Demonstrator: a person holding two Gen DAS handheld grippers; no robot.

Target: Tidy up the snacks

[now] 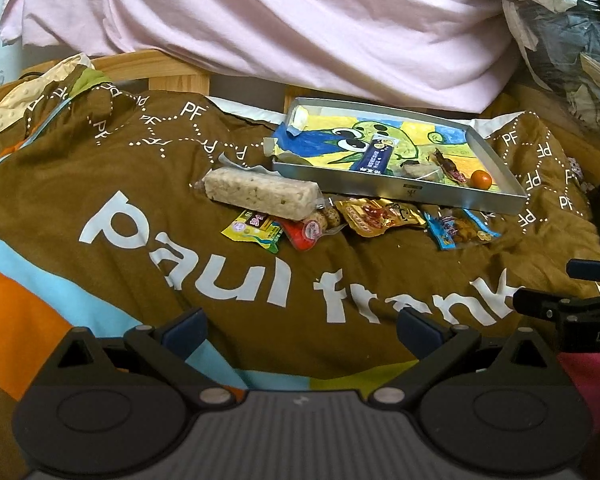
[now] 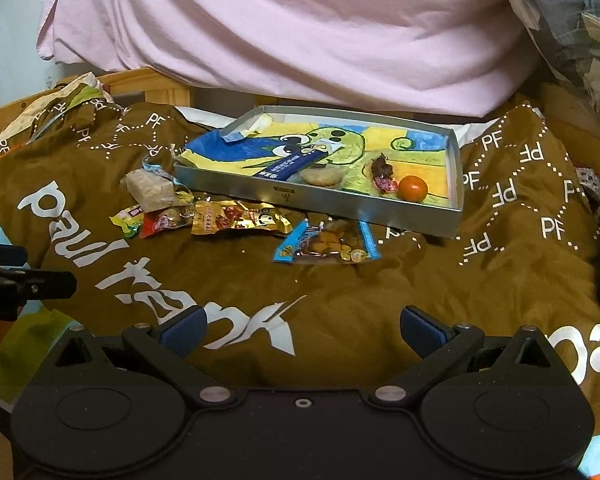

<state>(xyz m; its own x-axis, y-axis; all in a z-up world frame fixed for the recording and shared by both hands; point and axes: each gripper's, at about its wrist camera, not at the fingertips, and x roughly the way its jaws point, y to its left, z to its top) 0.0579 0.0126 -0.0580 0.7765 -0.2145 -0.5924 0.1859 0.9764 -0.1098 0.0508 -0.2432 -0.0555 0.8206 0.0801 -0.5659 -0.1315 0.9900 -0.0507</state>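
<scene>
Bed: brown quilt [image 1: 180, 152] printed "paul frank", pink sheet [image 1: 300, 20] bunched behind.
Tray: shallow silver tray [image 2: 320, 204] on the quilt, holding a blue stick pack [image 2: 300, 162], a round biscuit [image 2: 322, 178], a dark wrapped snack [image 2: 382, 170] and a small orange [image 2: 413, 188].
Loose snacks: rice bar [image 1: 260, 192], gold packet [image 1: 380, 216] and blue packet [image 1: 460, 232] lie just in front of the tray.
Left gripper [image 1: 300, 328]: wide open, empty, over the quilt.
Right gripper [image 2: 302, 328]: wide open, empty.

Home bedroom: brown printed duvet [image 1: 140, 288], wooden bed frame [image 1: 172, 76], pink sheet [image 1: 300, 20].
</scene>
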